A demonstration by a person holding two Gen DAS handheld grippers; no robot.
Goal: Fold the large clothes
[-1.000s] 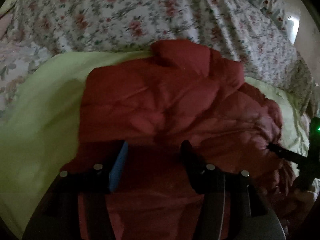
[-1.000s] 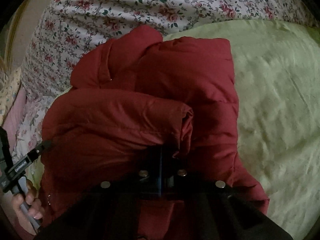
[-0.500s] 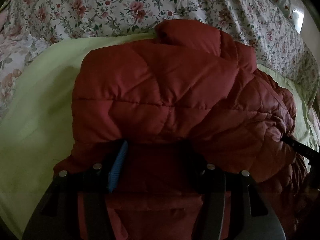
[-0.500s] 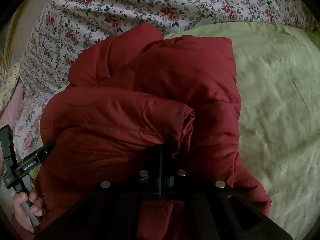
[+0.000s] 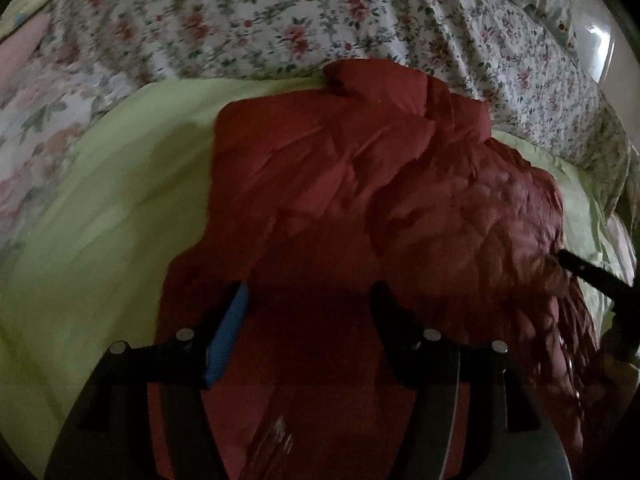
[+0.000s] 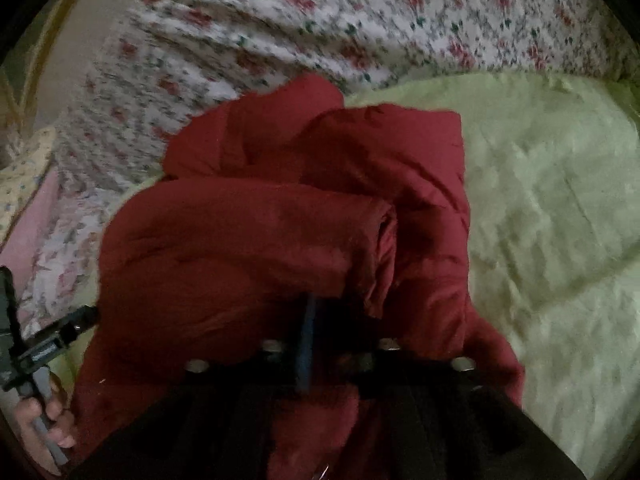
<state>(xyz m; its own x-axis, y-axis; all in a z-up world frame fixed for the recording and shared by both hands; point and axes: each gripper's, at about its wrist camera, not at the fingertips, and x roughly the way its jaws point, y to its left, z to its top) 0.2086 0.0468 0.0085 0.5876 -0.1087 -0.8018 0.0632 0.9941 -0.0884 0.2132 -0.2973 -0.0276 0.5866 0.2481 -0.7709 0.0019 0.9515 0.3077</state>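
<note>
We see the red puffer jacket (image 5: 360,208) bunched in thick folds on the pale green sheet (image 5: 112,216), with the floral bedspread (image 5: 280,20) beyond it toward twelve o'clock. Our left tool (image 5: 308,304) has its fingers spread wide over the jacket's near hem. Our right tool (image 6: 324,320) has its fingers pressed together, pinching a rolled fold of the jacket (image 6: 256,248). At eight o'clock in the right wrist view, a hand (image 6: 44,420) grips the other tool's handle.

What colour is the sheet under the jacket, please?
Pale green sheet, clearest in the right wrist view.
</note>
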